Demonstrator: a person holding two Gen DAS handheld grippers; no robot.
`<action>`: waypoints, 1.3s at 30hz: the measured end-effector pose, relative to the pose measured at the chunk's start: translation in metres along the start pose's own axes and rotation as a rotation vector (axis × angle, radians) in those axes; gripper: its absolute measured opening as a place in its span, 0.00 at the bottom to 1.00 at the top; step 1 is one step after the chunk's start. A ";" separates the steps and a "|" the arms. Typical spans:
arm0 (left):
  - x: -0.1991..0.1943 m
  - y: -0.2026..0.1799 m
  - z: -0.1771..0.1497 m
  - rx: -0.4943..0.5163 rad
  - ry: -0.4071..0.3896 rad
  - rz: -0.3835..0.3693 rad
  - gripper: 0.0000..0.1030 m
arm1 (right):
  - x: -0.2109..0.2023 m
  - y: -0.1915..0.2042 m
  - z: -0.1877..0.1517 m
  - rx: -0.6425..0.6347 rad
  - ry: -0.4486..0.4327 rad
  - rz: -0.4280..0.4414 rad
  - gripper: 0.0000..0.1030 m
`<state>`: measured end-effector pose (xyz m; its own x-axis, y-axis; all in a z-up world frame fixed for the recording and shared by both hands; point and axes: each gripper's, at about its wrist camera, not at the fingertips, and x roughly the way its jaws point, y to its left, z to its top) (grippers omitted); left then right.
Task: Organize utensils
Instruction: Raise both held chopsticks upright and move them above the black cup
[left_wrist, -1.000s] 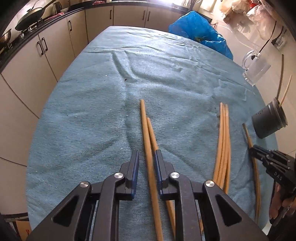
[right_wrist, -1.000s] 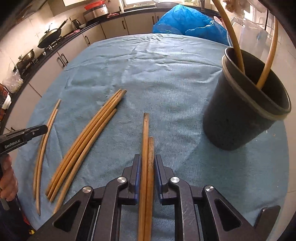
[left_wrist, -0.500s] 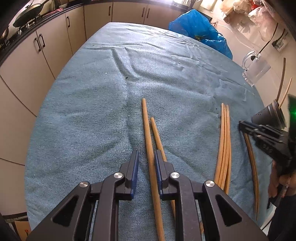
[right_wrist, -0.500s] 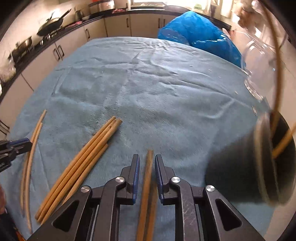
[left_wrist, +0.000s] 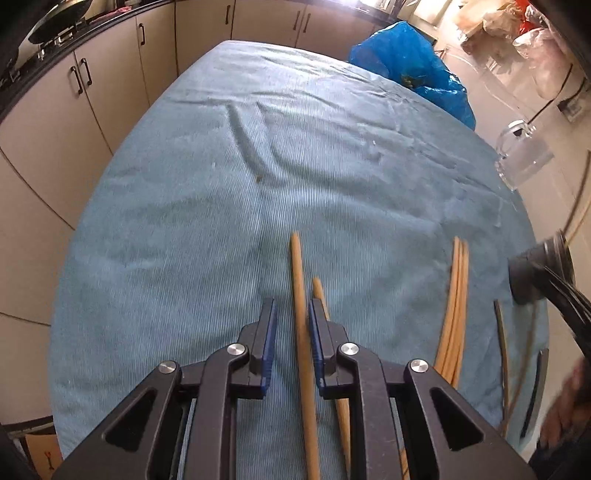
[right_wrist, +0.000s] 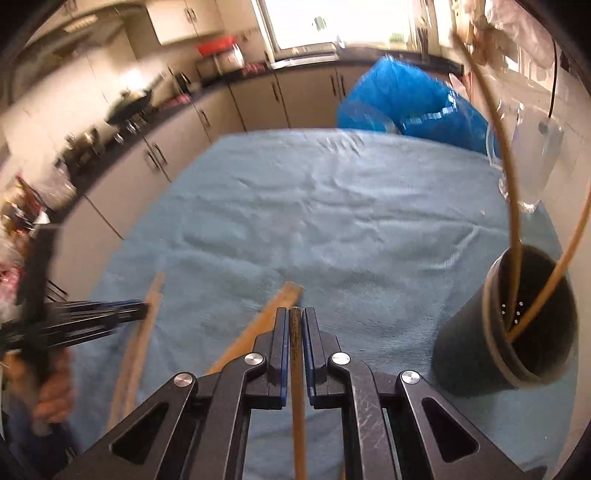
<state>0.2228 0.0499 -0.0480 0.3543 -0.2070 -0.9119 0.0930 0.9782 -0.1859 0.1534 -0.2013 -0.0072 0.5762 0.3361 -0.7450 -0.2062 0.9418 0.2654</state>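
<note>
Right wrist view: right gripper (right_wrist: 294, 325) clamps one chopstick (right_wrist: 296, 373) lengthwise, tip pointing forward above the blue cloth (right_wrist: 332, 221); dark holder (right_wrist: 513, 328) at right holds two sticks. Left gripper (left_wrist: 291, 325), jaws apart, straddles a chopstick pair (left_wrist: 301, 295) lying lengthwise; bundle (left_wrist: 456, 306) nearby

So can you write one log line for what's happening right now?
right hand-held gripper: shut on brown wooden chopstick | left hand-held gripper: open around tan wooden chopstick | dark round holder: upright
</note>
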 end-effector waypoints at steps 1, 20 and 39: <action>0.002 0.000 0.004 -0.001 -0.002 0.003 0.16 | -0.011 0.004 -0.001 -0.004 -0.028 0.020 0.08; -0.091 -0.018 -0.031 -0.001 -0.235 -0.017 0.05 | -0.118 0.024 -0.027 0.015 -0.298 0.114 0.08; -0.197 -0.078 -0.075 0.133 -0.427 -0.075 0.05 | -0.167 0.031 -0.049 0.012 -0.416 0.146 0.08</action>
<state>0.0758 0.0158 0.1181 0.6916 -0.2940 -0.6598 0.2419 0.9549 -0.1720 0.0118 -0.2285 0.0951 0.8117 0.4349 -0.3898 -0.3016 0.8837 0.3580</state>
